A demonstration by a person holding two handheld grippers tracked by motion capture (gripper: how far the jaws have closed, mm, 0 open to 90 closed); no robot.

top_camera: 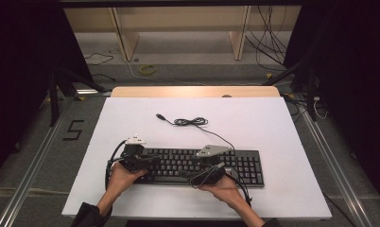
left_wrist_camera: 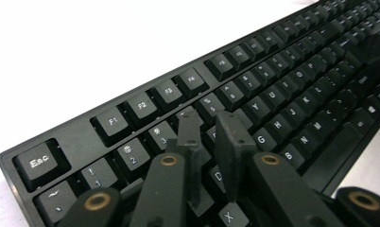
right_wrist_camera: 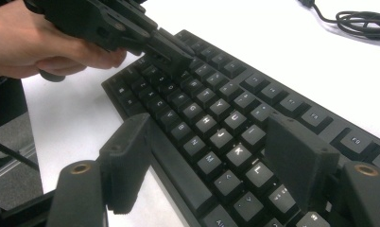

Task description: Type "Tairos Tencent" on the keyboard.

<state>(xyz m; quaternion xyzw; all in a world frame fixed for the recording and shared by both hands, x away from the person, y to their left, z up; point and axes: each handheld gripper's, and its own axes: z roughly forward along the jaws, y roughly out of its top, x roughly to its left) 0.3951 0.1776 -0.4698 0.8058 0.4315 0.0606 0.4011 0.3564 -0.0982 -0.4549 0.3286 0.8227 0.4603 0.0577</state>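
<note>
A black keyboard (top_camera: 247,165) lies near the front of the white table top (top_camera: 131,118); its cable (top_camera: 190,122) runs back to a loose coil and a USB plug (top_camera: 159,116). My left gripper (top_camera: 151,163) is over the keyboard's left end. In the left gripper view its jaws (left_wrist_camera: 211,127) stand a narrow gap apart just above the number and letter keys, with nothing gripped. My right gripper (top_camera: 202,166) hovers over the middle of the keyboard, open wide (right_wrist_camera: 209,142); one jaw is past the front edge by the space bar, the other over the upper rows. The left gripper (right_wrist_camera: 171,52) also appears there, in a hand.
The table's wooden back edge (top_camera: 193,91) lies beyond the white sheet. Metal rails (top_camera: 34,161) run along both sides on the floor. Wooden frame legs (top_camera: 124,38) and loose wires (top_camera: 273,42) are behind the table. The coiled cable (right_wrist_camera: 363,21) lies behind the keyboard.
</note>
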